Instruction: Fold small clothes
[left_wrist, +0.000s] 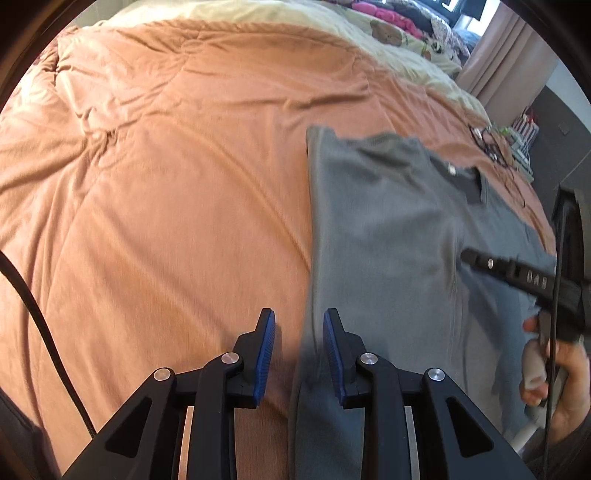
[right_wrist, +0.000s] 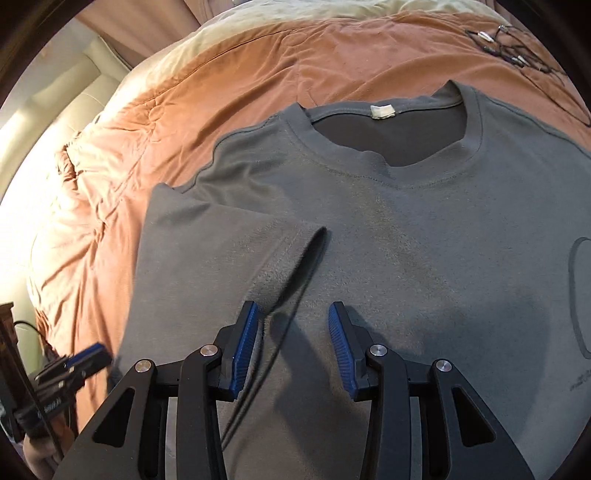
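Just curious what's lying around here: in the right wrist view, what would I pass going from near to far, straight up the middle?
Right gripper → grey T-shirt's folded-in sleeve → neck label → orange quilt → cream bedding.

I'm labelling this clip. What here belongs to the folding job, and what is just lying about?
Job:
grey T-shirt
left gripper
right gripper
orange duvet, the folding surface

Lying about:
tangled cables
patterned bedding
curtain
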